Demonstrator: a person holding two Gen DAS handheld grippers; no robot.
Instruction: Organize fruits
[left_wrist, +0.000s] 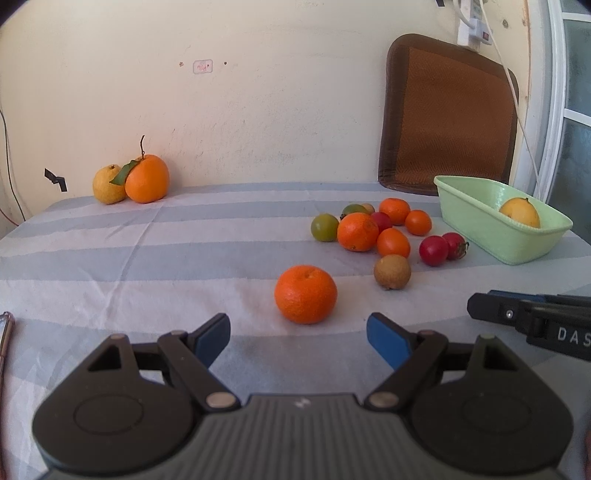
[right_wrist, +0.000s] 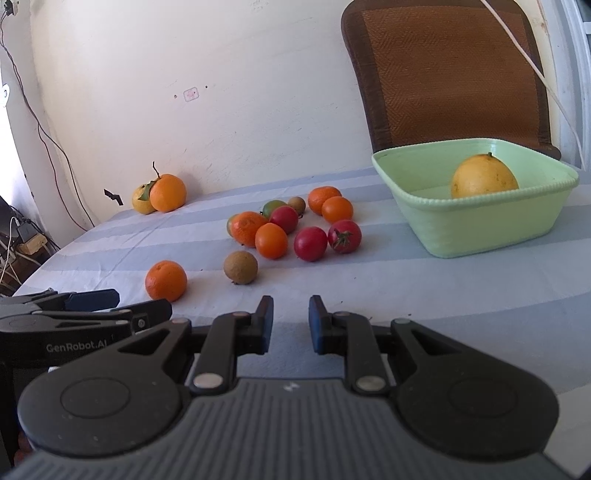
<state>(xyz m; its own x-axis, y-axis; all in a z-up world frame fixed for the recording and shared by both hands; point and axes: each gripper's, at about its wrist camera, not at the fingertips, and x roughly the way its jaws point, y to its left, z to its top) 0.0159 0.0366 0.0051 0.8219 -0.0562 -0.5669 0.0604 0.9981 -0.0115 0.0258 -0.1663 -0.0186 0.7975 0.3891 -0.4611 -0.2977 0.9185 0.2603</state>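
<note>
My left gripper (left_wrist: 298, 334) is open and empty, just short of a lone mandarin (left_wrist: 305, 294) on the striped cloth. A brown round fruit (left_wrist: 392, 271) lies to its right. Behind it is a cluster of mandarins (left_wrist: 357, 232), green fruits (left_wrist: 324, 228) and red tomatoes (left_wrist: 433, 250). A pale green basket (left_wrist: 480, 229) at the right holds one yellow fruit (left_wrist: 520, 211). My right gripper (right_wrist: 291, 319) is open a little and empty, facing the cluster (right_wrist: 271, 240), with the basket (right_wrist: 476, 229) to the right. The left gripper's fingers (right_wrist: 92, 299) show beside the mandarin (right_wrist: 166, 280).
A large orange with a leaf (left_wrist: 147, 179) and a yellow fruit (left_wrist: 108, 184) sit at the far left by the wall. A brown chair back (left_wrist: 447, 114) stands behind the basket. A white cable (left_wrist: 517, 122) hangs down at the right. The cloth's left edge drops off.
</note>
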